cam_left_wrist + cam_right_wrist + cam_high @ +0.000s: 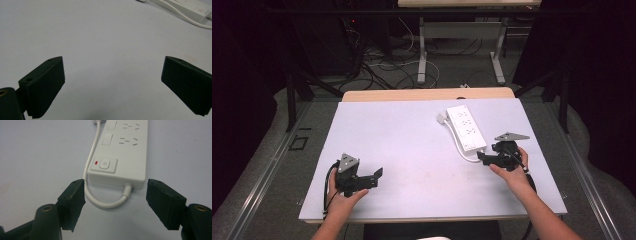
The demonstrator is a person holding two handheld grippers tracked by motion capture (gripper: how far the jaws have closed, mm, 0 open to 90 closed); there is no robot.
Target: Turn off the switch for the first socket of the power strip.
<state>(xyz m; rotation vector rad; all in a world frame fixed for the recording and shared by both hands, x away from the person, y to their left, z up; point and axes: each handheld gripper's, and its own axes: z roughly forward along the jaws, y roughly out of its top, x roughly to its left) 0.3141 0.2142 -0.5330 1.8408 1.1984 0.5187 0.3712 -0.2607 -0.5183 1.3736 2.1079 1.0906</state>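
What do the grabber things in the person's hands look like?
Both are black. The left gripper and right gripper each carry a grey three-cornered plate on top and trail a black cable. Each has two chunky black fingers with finely ridged inner faces and small screw holes. The forearms are bare, with no sleeves.

Power strip just beyond right claw
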